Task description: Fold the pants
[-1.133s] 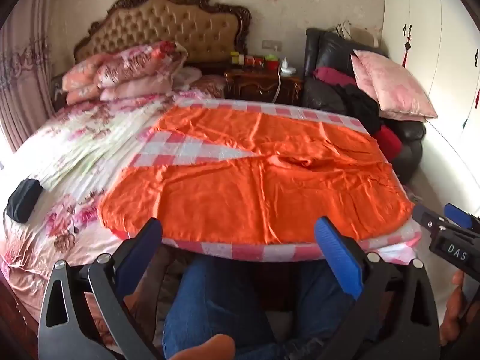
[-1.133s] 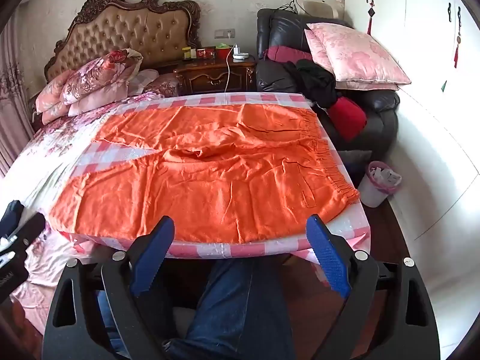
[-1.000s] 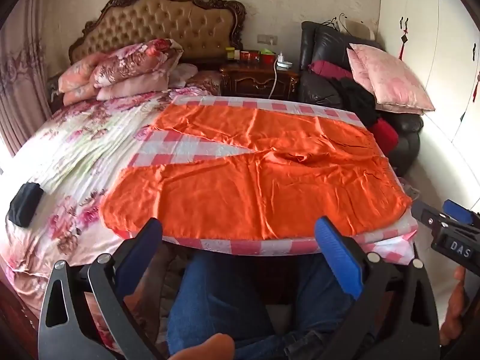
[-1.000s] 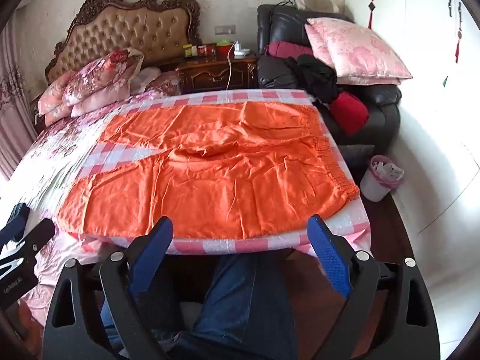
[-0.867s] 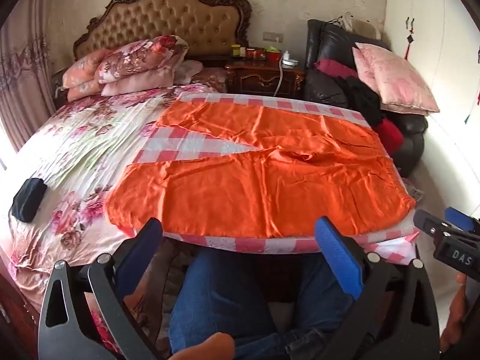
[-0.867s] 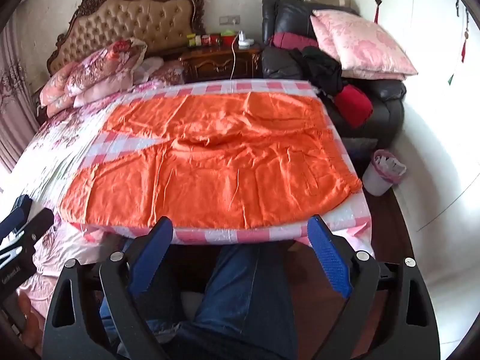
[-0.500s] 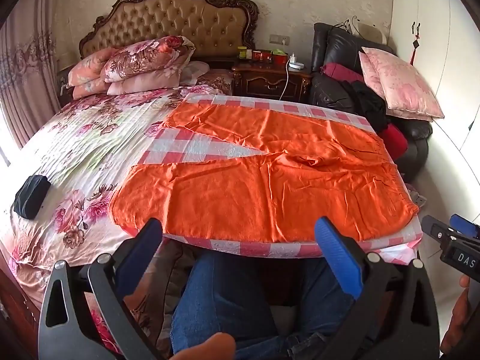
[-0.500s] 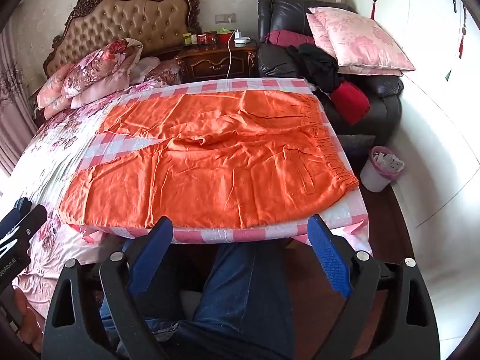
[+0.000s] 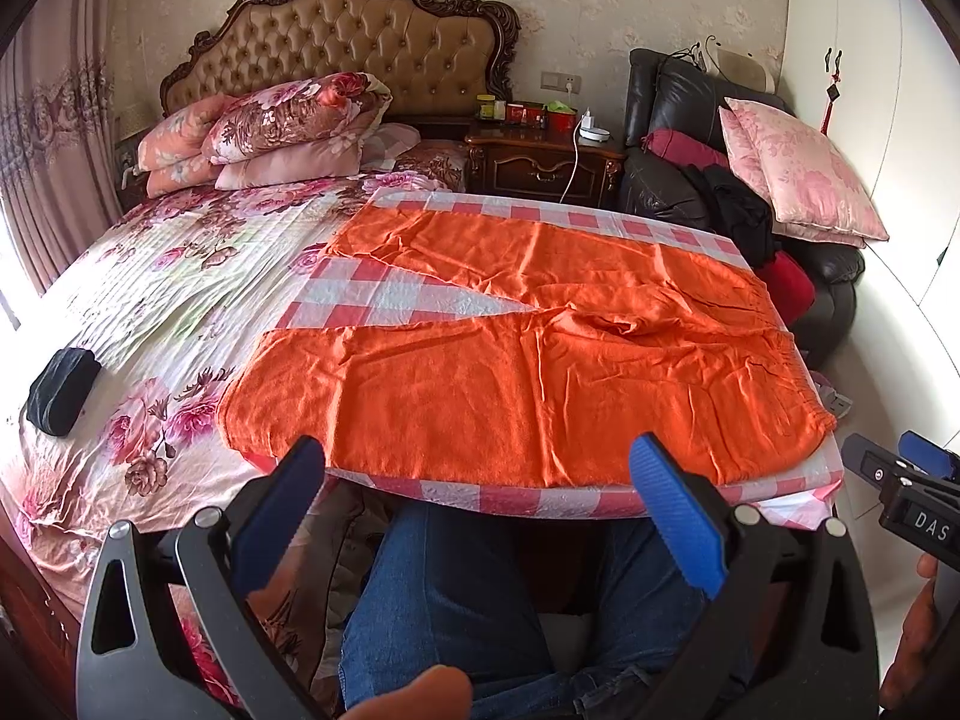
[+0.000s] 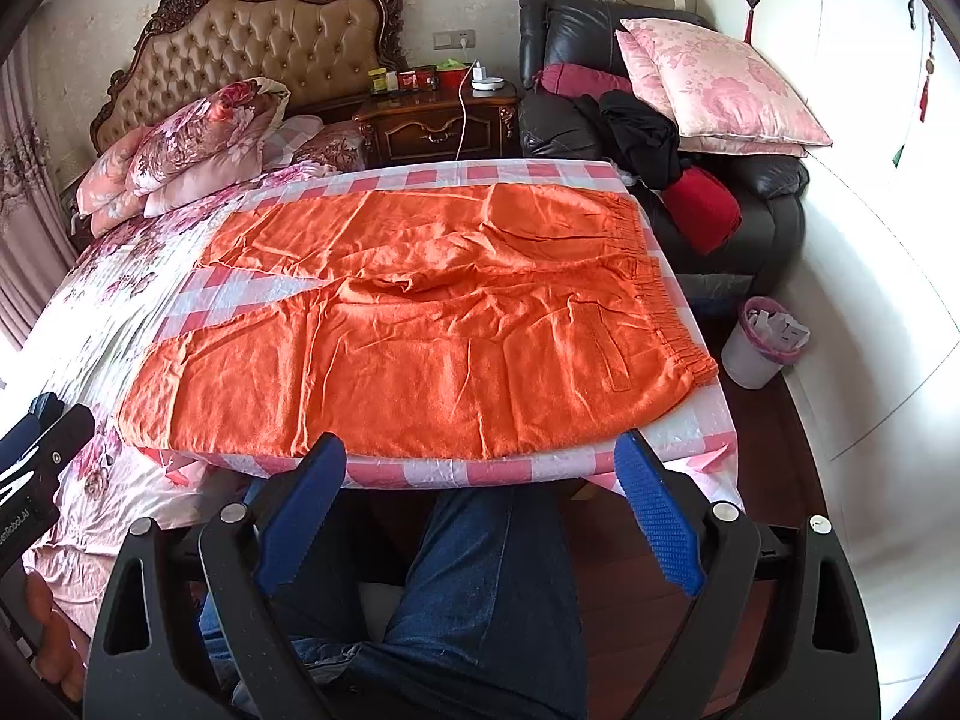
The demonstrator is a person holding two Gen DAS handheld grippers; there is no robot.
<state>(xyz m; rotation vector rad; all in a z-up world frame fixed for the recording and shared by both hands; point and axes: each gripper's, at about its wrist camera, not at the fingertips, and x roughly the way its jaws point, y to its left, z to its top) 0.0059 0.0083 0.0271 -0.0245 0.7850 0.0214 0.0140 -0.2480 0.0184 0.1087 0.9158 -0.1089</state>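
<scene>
Orange pants (image 9: 528,360) (image 10: 420,330) lie spread flat on a pink-and-white checked sheet (image 9: 384,300) (image 10: 678,426) at the foot of the bed, waistband to the right, both legs pointing left with a gap between them. My left gripper (image 9: 480,468) hangs open in front of the bed's near edge, short of the pants, with nothing between its blue pads. My right gripper (image 10: 480,462) is open too, held before the near edge below the pants' waist half. Each gripper also shows at the edge of the other's view.
A person's legs in blue jeans (image 10: 480,588) stand against the bed's near edge. Pillows (image 9: 282,126) are stacked by the headboard. A small black pouch (image 9: 60,390) lies on the floral cover. A black armchair (image 10: 750,204) with cushions and clothes and a white bin (image 10: 759,348) stand to the right.
Both grippers have risen slightly, so the bed and pants sit a little lower in the views. The pants have not moved and both grippers stay open.
</scene>
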